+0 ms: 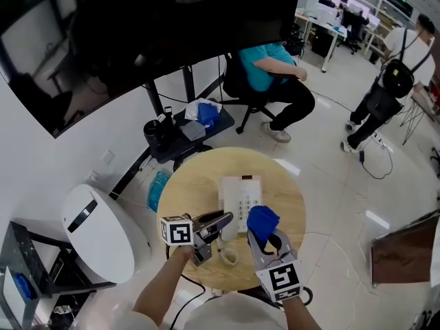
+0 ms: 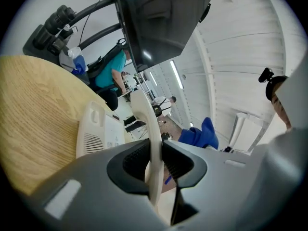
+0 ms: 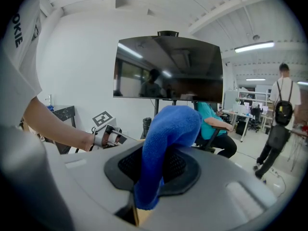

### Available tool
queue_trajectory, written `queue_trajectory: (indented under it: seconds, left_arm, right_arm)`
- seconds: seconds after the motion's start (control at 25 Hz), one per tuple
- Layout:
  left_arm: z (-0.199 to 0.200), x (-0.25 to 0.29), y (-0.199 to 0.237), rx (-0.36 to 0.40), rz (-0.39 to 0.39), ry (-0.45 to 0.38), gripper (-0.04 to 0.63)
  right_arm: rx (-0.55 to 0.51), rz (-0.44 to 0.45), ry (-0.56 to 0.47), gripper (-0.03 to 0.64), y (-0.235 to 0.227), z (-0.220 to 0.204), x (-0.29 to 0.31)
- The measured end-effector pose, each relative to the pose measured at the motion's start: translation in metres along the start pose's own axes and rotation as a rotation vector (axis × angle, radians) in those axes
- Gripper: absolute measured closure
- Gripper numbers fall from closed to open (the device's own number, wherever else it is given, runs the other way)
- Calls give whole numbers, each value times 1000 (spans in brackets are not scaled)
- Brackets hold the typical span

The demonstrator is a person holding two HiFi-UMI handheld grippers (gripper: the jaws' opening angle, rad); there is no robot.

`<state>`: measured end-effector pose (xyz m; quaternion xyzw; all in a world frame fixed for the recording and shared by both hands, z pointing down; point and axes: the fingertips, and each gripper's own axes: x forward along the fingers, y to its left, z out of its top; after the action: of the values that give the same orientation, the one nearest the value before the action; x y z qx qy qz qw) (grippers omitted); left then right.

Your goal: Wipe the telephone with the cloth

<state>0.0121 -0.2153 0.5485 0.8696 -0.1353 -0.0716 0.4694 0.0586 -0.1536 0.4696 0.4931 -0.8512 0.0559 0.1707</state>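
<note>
Telephone may slide on the bench if the cord tugs: left hand-held gripper clamps the handset, right hand-held gripper pinches the cloth.

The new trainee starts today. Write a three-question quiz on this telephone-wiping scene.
1. True or false: the left gripper is shut on the handset.
2. What does the right gripper hold? A. a sponge B. a blue cloth C. a pen
3. Fill in: the base stands on a round ___ table.

Key: 1 true; 2 B; 3 wooden.
</note>
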Motion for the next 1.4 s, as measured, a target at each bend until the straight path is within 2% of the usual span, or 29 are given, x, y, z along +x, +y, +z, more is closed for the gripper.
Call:
queue_trajectory:
  seconds: [0.2,0.36,0.6,0.96,1.4]
  left_arm:
    - [0,1,-45,120,-36,16,515]
    - [-1,-1,-71,172,-59,8,515]
    - [-13,-14,-97,211,-72,-6,515]
    - [-33,-25,-122,254,-84,3,515]
    - [-38,-28,-139,288,-101,8,515]
  right_arm:
    - [-12,0,-44,557,5,15,-8]
    - [-28,4,-73,556,15,25,-17]
    - [-57,18,-135,555,26,51,-27]
    - [-176,-43,-289,555,10,139,-25]
    - [-192,-39,-321,556,9,153,-9]
